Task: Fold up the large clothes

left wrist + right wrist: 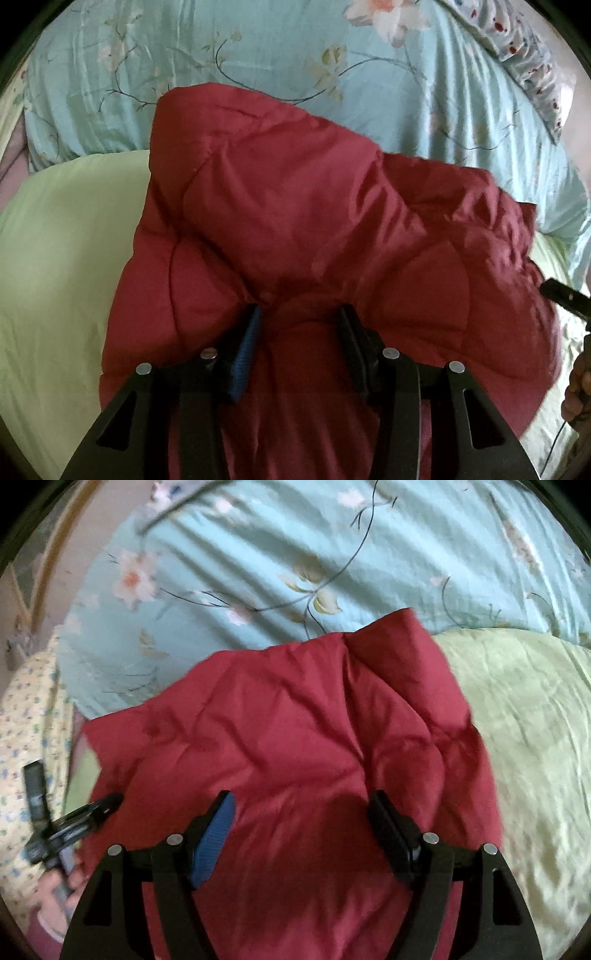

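Red quilted jacket [295,221] lies bunched, puffy on green bedding [62,258]

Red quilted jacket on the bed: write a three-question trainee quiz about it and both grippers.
1. True or false: the left gripper has its jaws apart.
2. The red quilted jacket lies mostly on: A) pale green blanket B) bare floor C) a chair.
3. Fill in: the floral duvet beyond the jacket is light ____.

Key: 1 true; 2 A; 3 blue. The right gripper is open too.
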The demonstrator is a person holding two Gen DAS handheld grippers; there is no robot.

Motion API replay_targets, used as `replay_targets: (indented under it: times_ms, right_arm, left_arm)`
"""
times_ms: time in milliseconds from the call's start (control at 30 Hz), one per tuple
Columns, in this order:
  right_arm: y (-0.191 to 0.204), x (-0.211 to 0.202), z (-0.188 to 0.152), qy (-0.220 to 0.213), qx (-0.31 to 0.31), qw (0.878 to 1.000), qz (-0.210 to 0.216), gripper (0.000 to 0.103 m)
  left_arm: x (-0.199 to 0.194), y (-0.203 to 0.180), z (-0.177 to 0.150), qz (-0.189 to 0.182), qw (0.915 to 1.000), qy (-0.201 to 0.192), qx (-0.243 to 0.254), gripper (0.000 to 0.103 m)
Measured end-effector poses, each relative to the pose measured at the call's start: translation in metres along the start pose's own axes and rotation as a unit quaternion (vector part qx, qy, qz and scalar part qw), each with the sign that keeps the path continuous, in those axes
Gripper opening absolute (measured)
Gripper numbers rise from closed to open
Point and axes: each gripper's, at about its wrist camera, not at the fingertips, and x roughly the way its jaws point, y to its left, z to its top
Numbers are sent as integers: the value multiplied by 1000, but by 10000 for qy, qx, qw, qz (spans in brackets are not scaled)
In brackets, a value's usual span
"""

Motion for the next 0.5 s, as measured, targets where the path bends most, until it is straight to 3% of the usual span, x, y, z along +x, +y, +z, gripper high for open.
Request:
replay_targets:
  times_ms: [100,233,467,500]
  right_arm:
    - [-8,-25,-12,5,54,10000,2,77]
    - [-29,-50,-24,-15,203,9998,-49,77]
    - [-54,-65,-32,-14,528,9986,-72,77]
    - [-57,-66,-34,-9,568,9983,-85,77]
  left_arm:
    - [-21,7,-4,-257,9996,-68,-97,57]
    - [-55,19,-15,-267,9994,-206,-120,72]
    - [-90,36,-35,-285,9988,-270,-293,75]
    - [-92,39,-36,-246,9988,-290,-311,80]
